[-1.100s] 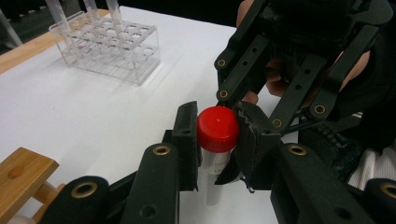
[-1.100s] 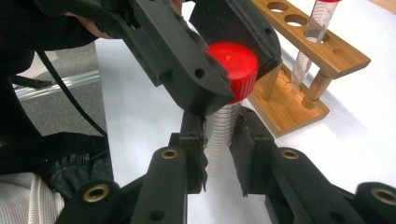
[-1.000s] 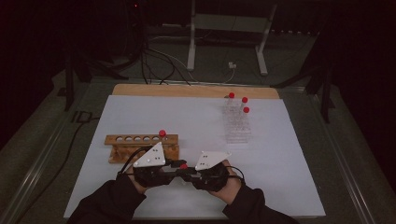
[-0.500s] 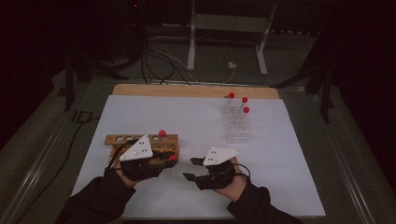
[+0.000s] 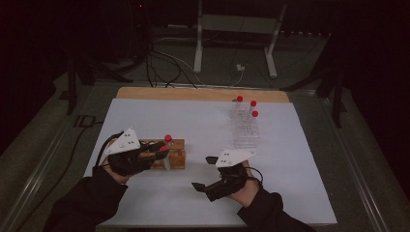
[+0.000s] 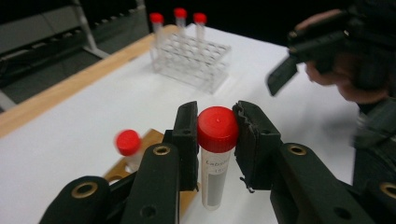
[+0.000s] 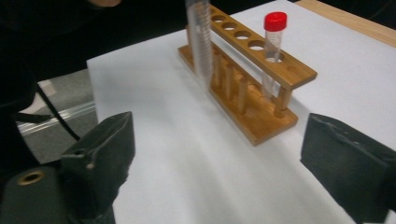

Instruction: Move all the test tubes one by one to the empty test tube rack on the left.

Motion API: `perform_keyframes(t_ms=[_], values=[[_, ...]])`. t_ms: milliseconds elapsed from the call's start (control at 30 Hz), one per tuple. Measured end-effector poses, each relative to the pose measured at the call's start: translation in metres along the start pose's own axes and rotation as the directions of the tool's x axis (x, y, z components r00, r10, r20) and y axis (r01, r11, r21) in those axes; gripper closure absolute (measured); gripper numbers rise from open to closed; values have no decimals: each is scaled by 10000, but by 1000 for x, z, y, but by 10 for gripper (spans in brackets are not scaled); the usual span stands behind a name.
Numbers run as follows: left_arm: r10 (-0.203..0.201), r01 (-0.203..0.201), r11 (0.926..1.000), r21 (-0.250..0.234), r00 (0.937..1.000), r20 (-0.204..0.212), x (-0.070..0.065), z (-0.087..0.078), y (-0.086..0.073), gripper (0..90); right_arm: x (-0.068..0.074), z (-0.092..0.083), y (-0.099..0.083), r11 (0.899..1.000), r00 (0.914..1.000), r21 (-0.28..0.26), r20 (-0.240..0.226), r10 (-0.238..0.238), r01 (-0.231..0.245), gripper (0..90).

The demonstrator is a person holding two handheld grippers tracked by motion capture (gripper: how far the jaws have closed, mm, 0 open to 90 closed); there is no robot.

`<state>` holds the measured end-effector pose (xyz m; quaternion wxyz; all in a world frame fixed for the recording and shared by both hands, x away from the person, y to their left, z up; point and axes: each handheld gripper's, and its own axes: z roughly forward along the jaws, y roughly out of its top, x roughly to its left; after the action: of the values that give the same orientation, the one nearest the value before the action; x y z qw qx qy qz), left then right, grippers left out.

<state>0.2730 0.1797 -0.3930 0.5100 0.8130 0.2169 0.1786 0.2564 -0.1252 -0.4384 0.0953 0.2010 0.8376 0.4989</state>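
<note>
Since the right tool [image 5: 202, 172] has just been opening and stands released with nothing between its jaws, the red-capped tube [image 6: 215, 154], clenched in the left tool [image 6: 215, 140], now hangs above the wooden rack [image 5: 175, 155], handover apparently done.

Both forearms are wearing black sleeves reaching to the wrists. The left tool [image 5: 157, 152] is showing a black body topped by a grey three-cornered plate dotted with small dark marks, and a black cable is looping from it. The right tool [image 5: 205, 172] is carrying the same grey plate and a thin black cable curling behind. In the left gripper view, the arms of the black jaws are bearing brass-coloured ringed holes, and the pads are looking ribbed and blocky. In the right gripper view, the pads are looking matte and scuffed.
</note>
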Motion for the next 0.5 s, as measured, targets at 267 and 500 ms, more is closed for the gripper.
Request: perform_keyframes(t_ms=[267, 500], values=[[-26, 23, 10000, -45, 9989, -470, 15, -4, 9, 719, -3, -8, 2, 9985, 9993, -516, -340, 176, -193, 0], [-58, 53, 10000, -52, 9957, -923, 27, -1, 14, 719, -7, -12, 2, 9978, 9997, -639, -169, 191, -201, 0]])
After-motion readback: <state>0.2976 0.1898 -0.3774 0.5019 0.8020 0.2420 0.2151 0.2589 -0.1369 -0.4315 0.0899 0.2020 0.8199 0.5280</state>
